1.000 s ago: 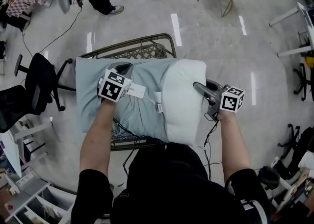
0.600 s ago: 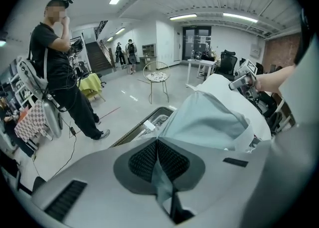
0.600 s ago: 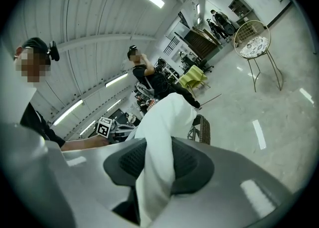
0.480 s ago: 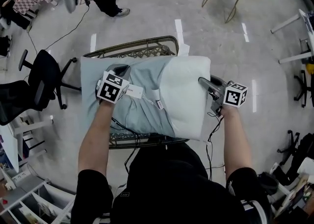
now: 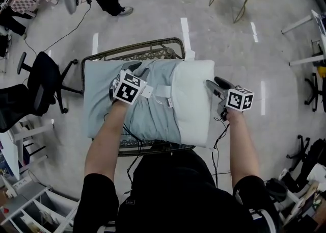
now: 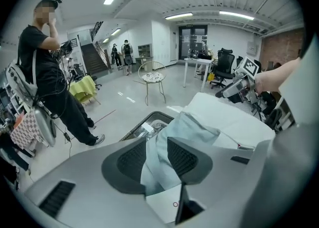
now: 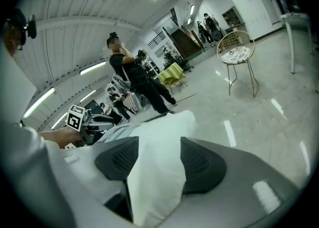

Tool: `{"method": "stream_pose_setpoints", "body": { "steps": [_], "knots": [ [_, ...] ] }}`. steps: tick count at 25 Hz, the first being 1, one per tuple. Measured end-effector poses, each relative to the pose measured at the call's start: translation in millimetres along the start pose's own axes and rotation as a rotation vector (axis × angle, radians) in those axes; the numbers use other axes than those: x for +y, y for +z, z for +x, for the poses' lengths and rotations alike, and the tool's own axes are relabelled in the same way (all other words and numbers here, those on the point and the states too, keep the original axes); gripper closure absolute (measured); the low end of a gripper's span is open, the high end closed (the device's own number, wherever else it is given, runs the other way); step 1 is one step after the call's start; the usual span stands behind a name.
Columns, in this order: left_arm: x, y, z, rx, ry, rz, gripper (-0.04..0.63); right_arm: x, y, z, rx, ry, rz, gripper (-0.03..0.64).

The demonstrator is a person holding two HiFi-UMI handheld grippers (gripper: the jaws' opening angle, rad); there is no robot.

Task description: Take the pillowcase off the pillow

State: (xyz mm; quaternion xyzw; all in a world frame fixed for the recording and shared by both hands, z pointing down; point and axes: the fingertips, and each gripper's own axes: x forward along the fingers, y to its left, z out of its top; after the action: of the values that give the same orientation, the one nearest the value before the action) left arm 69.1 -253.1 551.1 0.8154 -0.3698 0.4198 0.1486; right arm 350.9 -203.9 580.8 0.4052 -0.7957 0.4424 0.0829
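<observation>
Across a wicker frame point(image 5: 147, 49), a white pillow point(image 5: 196, 99), bare at its 3 o'clock end. Over the rest, out to 9 o'clock, the pale blue pillowcase point(image 5: 104, 99), rumpled, most of it still on.

At the pillow's 3 o'clock edge, the right gripper point(image 7: 155, 162): jaws just widened and now spread, the white corner between them but not squeezed. Near 11 o'clock on the blue cloth, the left gripper point(image 6: 157, 157): jaws likewise just eased apart, a raised fold of pillowcase standing loose between the pads.

Smallest, white tags point(image 5: 163, 92) near the cover's mouth.

Risks:
- With neither grip firm, pillow free to slide off the frame toward 3 o'clock.
- Fold liable to drop out before the jaws reclose.
- Closing too deep likely to pinch pillow with cover and drag both together.
</observation>
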Motion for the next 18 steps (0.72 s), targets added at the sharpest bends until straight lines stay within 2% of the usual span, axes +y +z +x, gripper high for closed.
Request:
{"method": "stream_pose_setpoints", "body": {
  "steps": [3, 5, 8, 10, 12, 15, 16, 18],
  "knots": [
    [-5, 10, 13, -0.003, -0.024, 0.018, 0.451, -4, 15, -6, -0.021, -0.012, -0.023, 0.341],
    [-9, 17, 26, -0.002, -0.044, 0.025, 0.451, -5, 20, 1, 0.006, -0.019, -0.056, 0.295],
    [-20, 20, 51, 0.025, -0.086, 0.039, 0.437, -13, 16, 24, 0.062, -0.053, -0.075, 0.189],
    [-27, 17, 67, 0.049, -0.114, 0.048, 0.431, -24, 9, 41, 0.088, -0.08, -0.037, 0.119],
    [-31, 12, 80, 0.073, -0.131, 0.055, 0.428, -32, -2, 59, 0.107, -0.065, 0.051, 0.091],
    [-31, 8, 92, 0.097, -0.14, 0.052, 0.43, -23, -9, 77, 0.095, 0.017, 0.156, 0.093],
    [-30, 8, 93, 0.105, -0.142, 0.056, 0.442, -19, -8, 78, 0.086, 0.028, 0.145, 0.148],
    [-30, 4, 93, 0.131, -0.134, 0.082, 0.536, -11, -9, 74, 0.08, 0.023, 0.091, 0.251]
  ]
}}
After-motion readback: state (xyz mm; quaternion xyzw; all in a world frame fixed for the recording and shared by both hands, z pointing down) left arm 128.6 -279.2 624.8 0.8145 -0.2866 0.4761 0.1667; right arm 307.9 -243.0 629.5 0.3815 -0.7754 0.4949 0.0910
